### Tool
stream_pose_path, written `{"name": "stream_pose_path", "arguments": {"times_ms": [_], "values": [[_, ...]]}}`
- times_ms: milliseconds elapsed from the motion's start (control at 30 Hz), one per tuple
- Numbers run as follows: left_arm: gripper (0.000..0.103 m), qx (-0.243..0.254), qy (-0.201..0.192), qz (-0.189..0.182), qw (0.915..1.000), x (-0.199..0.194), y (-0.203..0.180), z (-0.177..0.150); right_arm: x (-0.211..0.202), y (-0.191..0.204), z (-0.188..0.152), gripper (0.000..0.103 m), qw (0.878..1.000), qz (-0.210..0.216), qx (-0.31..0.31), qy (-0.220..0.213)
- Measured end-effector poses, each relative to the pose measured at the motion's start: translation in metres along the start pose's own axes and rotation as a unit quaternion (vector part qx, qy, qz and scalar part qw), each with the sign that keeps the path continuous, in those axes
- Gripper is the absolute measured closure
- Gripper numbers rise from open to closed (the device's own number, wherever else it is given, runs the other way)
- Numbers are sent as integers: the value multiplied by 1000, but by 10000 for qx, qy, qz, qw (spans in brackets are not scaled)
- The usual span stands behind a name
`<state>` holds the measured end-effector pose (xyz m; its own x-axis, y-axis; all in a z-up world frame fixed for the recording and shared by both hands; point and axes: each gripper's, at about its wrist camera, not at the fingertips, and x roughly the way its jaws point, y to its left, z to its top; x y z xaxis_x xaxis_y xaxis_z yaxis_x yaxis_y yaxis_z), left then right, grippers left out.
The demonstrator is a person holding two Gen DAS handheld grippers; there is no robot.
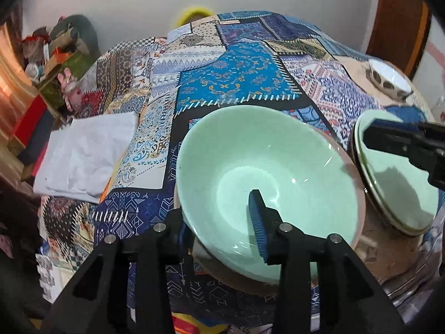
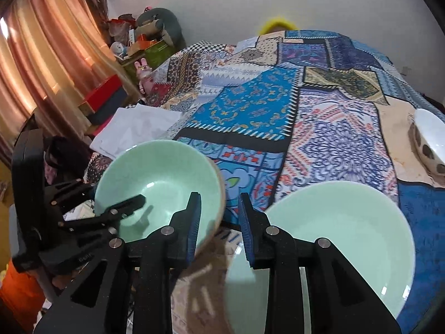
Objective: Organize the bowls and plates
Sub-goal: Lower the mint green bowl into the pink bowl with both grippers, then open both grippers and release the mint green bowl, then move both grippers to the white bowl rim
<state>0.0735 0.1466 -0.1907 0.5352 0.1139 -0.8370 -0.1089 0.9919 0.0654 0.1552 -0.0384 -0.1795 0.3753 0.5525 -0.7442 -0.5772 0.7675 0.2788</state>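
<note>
- Patchwork cloth [image 1: 239, 78]: covers the whole surface; printed panels of blue paisley, geometric lattice, checker and dotted cream, edged with stitched-dash borders. Soft, with slight wrinkles.
- Left green bowl [image 1: 267, 167]: round, glossy pale-green glaze inside, tan unglazed-looking outer wall; tilted, near edge of the cloth, just left of the second green piece.
- Right green bowl [image 2: 333, 231]: same mint glaze, wide and shallow, smooth with small highlights; seems to sit on another dish with a dark rim, seen in the left wrist view.
- White folded cloth [image 1: 83, 153]: flat, matte, creased, at the left edge of the patchwork.
- Spotted bowl [image 1: 389, 79]: small, white inside, cream outside with dark oval spots; far right, well apart from the green ones.
- Left gripper [image 1: 219, 222]: black angular frame, ribbed blue pads. Fingers apart, straddling the left bowl's near rim, one pad inside the bowl, the other outside; pads not visibly pressing.
- Right gripper [image 2: 219, 222]: same build; fingers slightly parted, nothing between them, above the gap between the two green bowls.
</note>
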Motion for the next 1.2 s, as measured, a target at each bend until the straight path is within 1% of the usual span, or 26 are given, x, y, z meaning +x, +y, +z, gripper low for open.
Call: {"name": "stream_pose_path", "arguments": {"times_ms": [67, 100, 133, 167, 233, 267, 300, 367, 433, 500, 567, 633, 733, 800, 867, 933, 967, 1033, 1133, 1200], "values": [[61, -223, -7, -108, 9997, -4, 7, 2, -6, -4, -1, 78, 10000, -52, 2, -34], [56, -284, -54, -100, 9995, -8, 9, 3, -11, -6, -2, 78, 9999, -82, -10, -58], [52, -280, -133, -40, 9995, -12, 9, 3, -15, -8, -2, 77, 9999, -118, -30, -77], [51, -242, -203, 5, 9995, -17, 7, 3, -20, -10, -3, 77, 9997, -188, -69, -118], [45, -87, -363, 114, 9992, -28, 2, 4, -29, -12, -5, 77, 9991, -337, -166, -174], [43, -25, -429, 168, 9989, -33, -1, 5, -35, -13, -6, 74, 9986, -430, -211, -216], [43, -1, -468, 186, 9987, -37, -4, 6, -39, -15, -7, 72, 9982, -491, -242, -253], [43, 5, -542, 112, 9985, -46, -9, 9, -52, -20, -9, 59, 9971, -608, -271, -372], [42, -41, -627, 18, 9980, -55, -13, 12, -67, -27, -11, 55, 9954, -743, -255, -544], [42, -111, -710, -75, 9974, -63, -19, 16, -83, -36, -12, 54, 9940, -825, -182, -688], [42, -174, -781, -260, 9965, -71, -27, 22, -94, -42, -11, 52, 9930, -881, -128, -776], [42, -185, -855, -406, 9953, -78, -36, 28, -110, -52, -10, 51, 9893, -1084, -73, -974], [42, -58, -1035, -445, 9936, -87, -54, 38, -127, -65, -9, 48, 9850, -1288, -57, -1148], [42, 67, -1118, -483, 9925, -91, -69, 46, -138, -75, -7, 44, 9817, -1440, -9, -1247], [42, 133, -1172, -535, 9916, -93, -82, 53, -147, -83, -7, 34, 9805, -1471, 3, -1306], [42, 187, -1279, -674, 9893, -96, -94, 63, -156, -95, -4, 31, 9769, -1629, 46, -1379], [42, 180, -1307, -700, 9888, -97, -99, 69, -160, -99, -4, 27, 9753, -1696, 54, -1411], [36, 124, -1329, -825, 9876, -98, -107, 79, -167, -116, 1, 22, 9744, -1713, 178, -1447], [35, 124, -1390, -1097, 9841, -98, -121, 96, -171, -139, 6, 18, 9759, -1654, 440, -1351], [33, 332, -1458, -1050, 9832, -96, -135, 108, -171, -154, 10, 18, 9755, -1694, 559, -1292]]}}
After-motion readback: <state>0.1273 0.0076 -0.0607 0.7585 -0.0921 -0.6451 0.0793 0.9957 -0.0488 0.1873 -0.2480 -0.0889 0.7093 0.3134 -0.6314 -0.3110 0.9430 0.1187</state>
